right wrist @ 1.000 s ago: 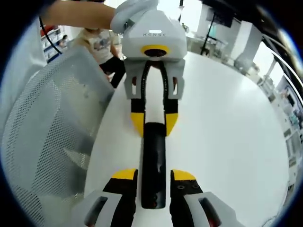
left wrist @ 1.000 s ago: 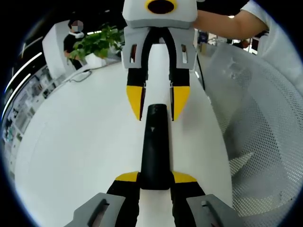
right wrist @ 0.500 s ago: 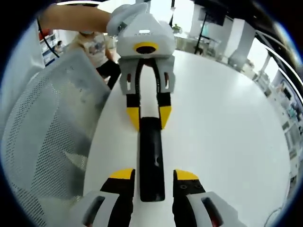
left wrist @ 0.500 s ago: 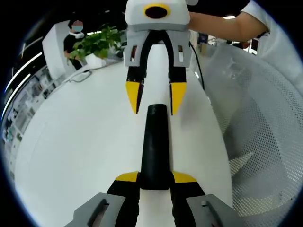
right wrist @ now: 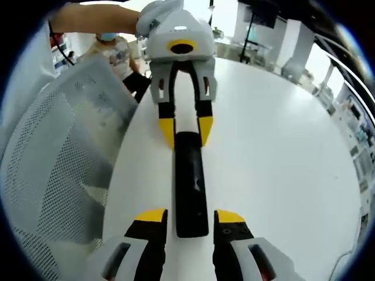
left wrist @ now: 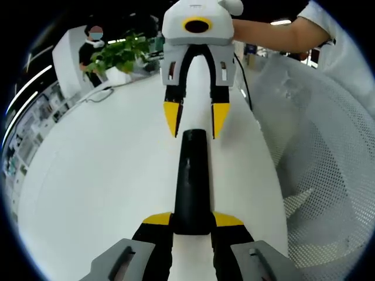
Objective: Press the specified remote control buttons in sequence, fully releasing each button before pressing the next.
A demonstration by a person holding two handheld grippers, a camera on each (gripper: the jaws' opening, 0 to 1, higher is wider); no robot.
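Between presses, judging by 2 parted right gripper tips clear of the remote, itself clamped at its near end by the left gripper along the tabletop edge; next, lowering 1 tip squarely onto the following button.

White round table under bright light. Grey mesh chair back right, near. Green plant far left beside white pillar. Dark posts far.
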